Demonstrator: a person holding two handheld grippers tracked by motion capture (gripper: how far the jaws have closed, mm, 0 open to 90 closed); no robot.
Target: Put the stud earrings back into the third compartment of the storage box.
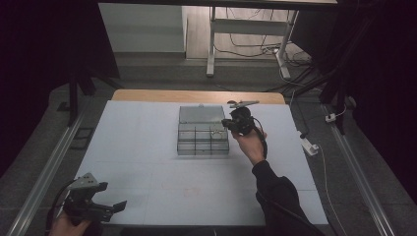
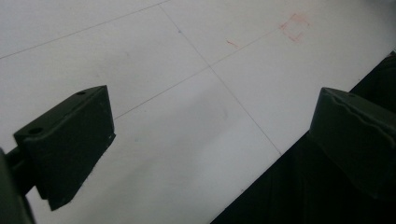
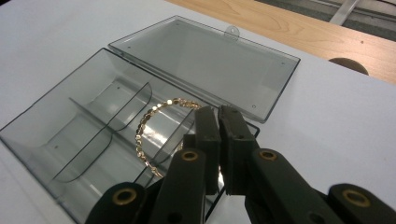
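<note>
Right gripper view looks along the right gripper (image 3: 218, 116), whose black jaws are pressed together on a thin gold bead bracelet (image 3: 144, 128). That bracelet hangs as a loop over one compartment of the clear smoky plastic divided box (image 3: 46, 126), whose hinged lid (image 3: 205, 60) lies flat and open behind it on the pale white table cover (image 3: 336, 121). From the high view, the same gripper sits at the box's right edge, near the middle of the table. At the near left corner, the left gripper (image 1: 101, 199) hovers with its jaws spread wide and nothing between them, well apart from the box.
</note>
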